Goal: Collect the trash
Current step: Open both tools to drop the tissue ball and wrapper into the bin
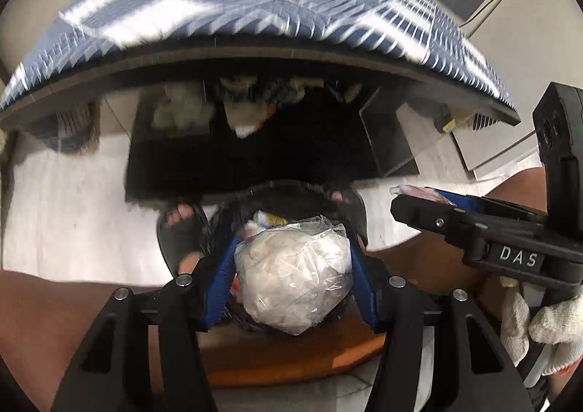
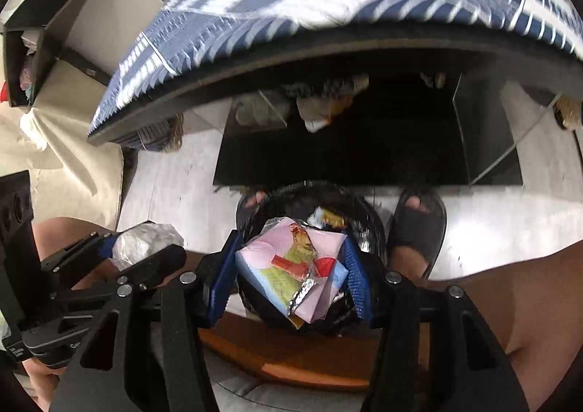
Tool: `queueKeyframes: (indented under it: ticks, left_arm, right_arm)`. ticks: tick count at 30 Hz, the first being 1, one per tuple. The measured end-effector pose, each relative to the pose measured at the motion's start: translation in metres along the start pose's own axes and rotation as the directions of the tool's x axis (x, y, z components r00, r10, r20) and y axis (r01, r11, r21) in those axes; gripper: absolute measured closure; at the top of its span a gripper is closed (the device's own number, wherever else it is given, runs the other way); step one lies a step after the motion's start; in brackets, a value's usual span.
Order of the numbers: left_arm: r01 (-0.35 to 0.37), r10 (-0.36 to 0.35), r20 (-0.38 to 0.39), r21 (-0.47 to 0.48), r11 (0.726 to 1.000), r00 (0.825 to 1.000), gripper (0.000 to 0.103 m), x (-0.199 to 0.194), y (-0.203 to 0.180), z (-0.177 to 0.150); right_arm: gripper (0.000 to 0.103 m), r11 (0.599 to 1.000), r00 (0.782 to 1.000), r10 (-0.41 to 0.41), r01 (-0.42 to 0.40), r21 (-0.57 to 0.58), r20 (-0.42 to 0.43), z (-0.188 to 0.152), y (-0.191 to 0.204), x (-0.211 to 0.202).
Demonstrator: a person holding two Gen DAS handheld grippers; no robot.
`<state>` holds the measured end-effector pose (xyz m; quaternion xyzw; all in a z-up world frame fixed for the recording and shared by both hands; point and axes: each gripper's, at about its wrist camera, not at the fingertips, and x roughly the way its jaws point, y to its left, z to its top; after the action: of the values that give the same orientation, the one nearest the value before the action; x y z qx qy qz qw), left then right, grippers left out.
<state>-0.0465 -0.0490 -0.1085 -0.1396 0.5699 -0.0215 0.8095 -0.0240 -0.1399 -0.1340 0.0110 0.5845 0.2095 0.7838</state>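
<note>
While both grippers hang over the bin, here's the call:
Left gripper (image 1: 293,268): blue pads pressed against both sides of a clear bag (image 1: 293,277) stuffed with white paper, low centre of the left view; the same bag shows at left in the right view.
Right gripper (image 2: 288,268): jaws closed on a pink wrapper (image 2: 269,255) with a foil edge and red-and-green print, low centre of its own view.
Bin (image 1: 291,197): black, bag-lined, directly beneath both loads, more scraps already inside, centre of each frame.
Feet: a sandalled foot (image 1: 182,230) on each side of the bin, on pale floor.
Table (image 1: 255,58): dark edge arcing across the upper frame, blue-and-white checked cloth (image 1: 233,0) on top, blurred.
Hand (image 1: 539,324): white-gloved, gripping the right tool at lower right of the left view.
</note>
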Motion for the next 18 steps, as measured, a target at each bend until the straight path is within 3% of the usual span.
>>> queueKeyframes:
  ticks: [10,18]
  left_arm:
    - [0.045,-0.052,-0.160,-0.043,0.998,0.986,0.048,0.038,0.007,-0.003]
    - [0.053,-0.066,-0.227,-0.064,0.997,0.972,0.048,0.058,0.011,-0.002]
  right_arm:
    - [0.048,0.997,0.990,0.012,-0.001,0.079,-0.137,0.004,-0.020,0.036]
    - [0.048,0.994,0.981,0.023,-0.003,0.107,-0.194,0.009,-0.027,0.052]
